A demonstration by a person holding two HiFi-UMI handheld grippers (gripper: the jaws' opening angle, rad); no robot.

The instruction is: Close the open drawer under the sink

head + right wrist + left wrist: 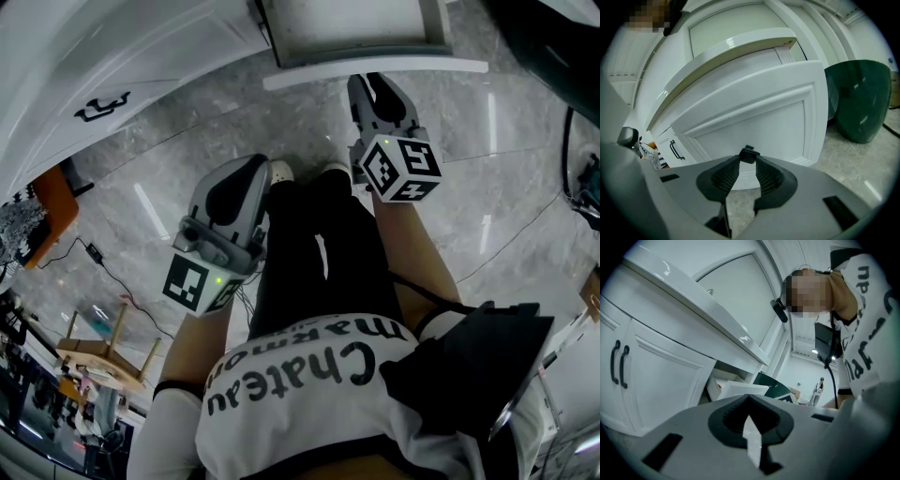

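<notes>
The open drawer (375, 73) juts out of the white sink cabinet at the top of the head view, its white front panel (759, 122) facing me. My right gripper (372, 86) is up against that panel. In the right gripper view its fingertips close on a small black handle (748, 153) on the drawer front, so my right gripper (747, 158) is shut on it. My left gripper (248, 173) hangs lower left over the floor, away from the drawer. Its jaws meet at the tips and hold nothing. The left gripper view shows the drawer (740, 389) pulled out under the counter, beyond my left gripper (749, 398).
White cabinet doors with black handles (618, 363) stand left of the drawer. A dark green bin (862, 98) stands on the marble floor to the drawer's right. A wooden stool (103, 352) and a cable (103, 262) lie at the left. The person's legs stand between the grippers.
</notes>
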